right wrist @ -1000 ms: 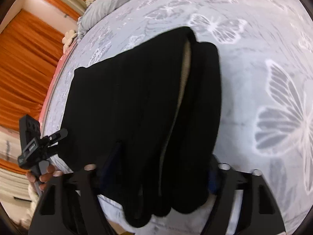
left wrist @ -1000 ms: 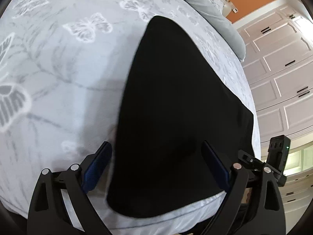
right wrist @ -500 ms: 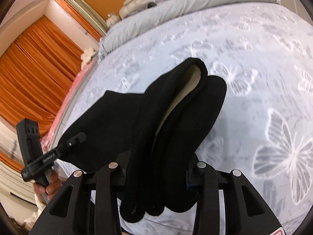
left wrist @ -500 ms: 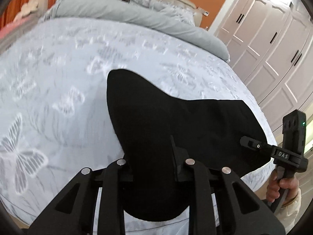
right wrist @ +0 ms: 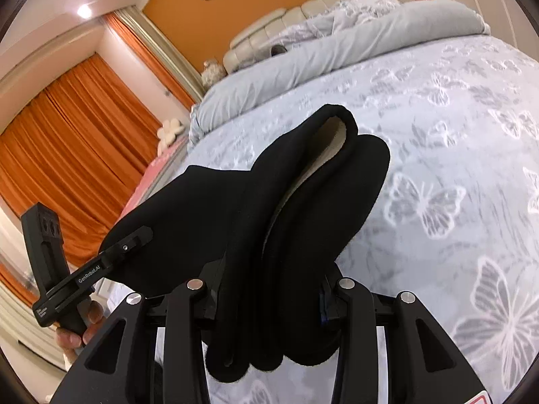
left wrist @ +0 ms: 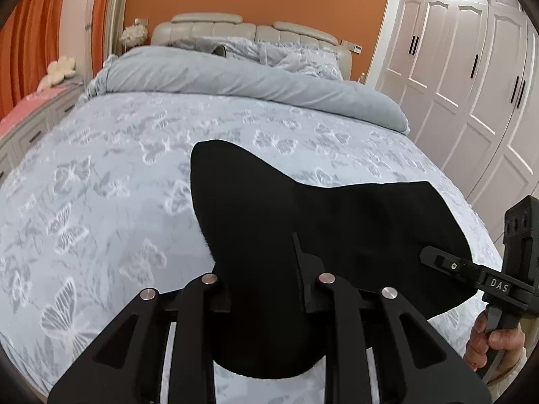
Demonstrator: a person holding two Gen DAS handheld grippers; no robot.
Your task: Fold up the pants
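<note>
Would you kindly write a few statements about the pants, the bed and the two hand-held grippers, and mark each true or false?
1. Both hand-held grippers, left and right, are shut on the black pants. True.
2. The pants show a pale inner lining. True.
3. The bed cover has a striped pattern. False: it has butterflies.
4. The curtains are blue. False: they are orange.
5. The pants lie flat on the bed. False: their near edge is lifted in the grippers.
</note>
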